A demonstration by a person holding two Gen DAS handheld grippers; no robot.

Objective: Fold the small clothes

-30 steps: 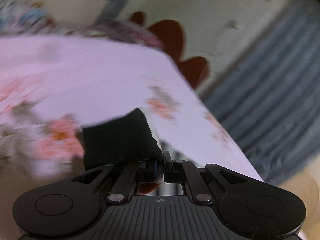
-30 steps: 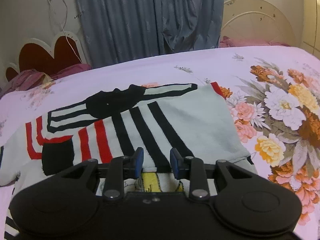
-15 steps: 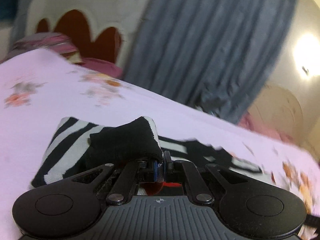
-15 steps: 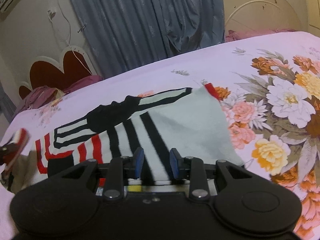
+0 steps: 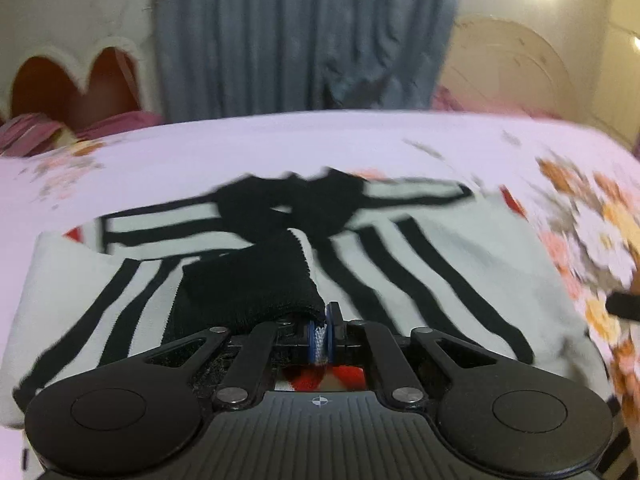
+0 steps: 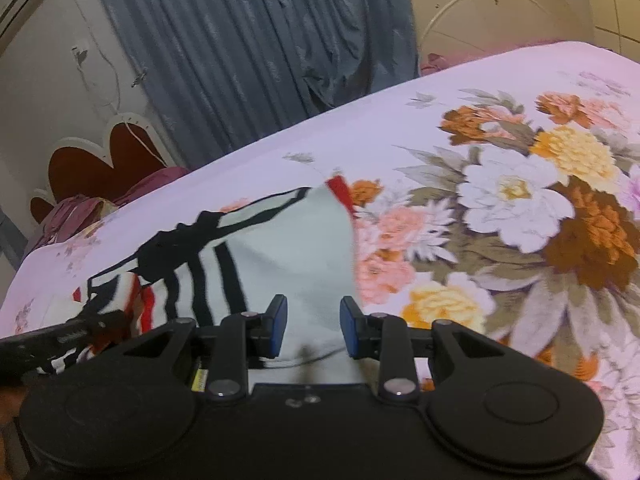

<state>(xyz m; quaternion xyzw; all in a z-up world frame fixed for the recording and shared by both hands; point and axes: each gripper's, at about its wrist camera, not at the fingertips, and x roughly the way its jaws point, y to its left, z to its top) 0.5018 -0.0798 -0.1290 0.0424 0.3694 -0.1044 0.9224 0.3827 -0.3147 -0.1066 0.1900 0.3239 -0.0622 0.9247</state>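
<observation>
In the left wrist view, the left hand-held gripper point(image 5: 320, 334) has its blue-padded fingers pressed together on a bit of white knit fabric, pinching the black ribbed cuff point(image 5: 256, 288) of a small white knitted sweater with black and red stripes point(image 5: 460, 256). The sweater lies spread across a bed covered by a pale lilac sheet printed with orange, pink and white flowers point(image 5: 280, 140), and the pinched cuff is lifted and folded over the striped body. A grey-blue pleated curtain point(image 5: 304, 36) hangs behind the bed, beside a scalloped dark red headboard with a white rim point(image 5: 76, 84). In the right wrist view, the right hand-held gripper point(image 6: 313, 326) hovers with its fingers spread apart, holding nothing, just above the plain white near edge of the sweater point(image 6: 288, 252). The left tool's dark body pokes in at the left edge, over the sweater's striped part. Large printed blooms on the sheet point(image 6: 516, 204) fill the right side.
</observation>
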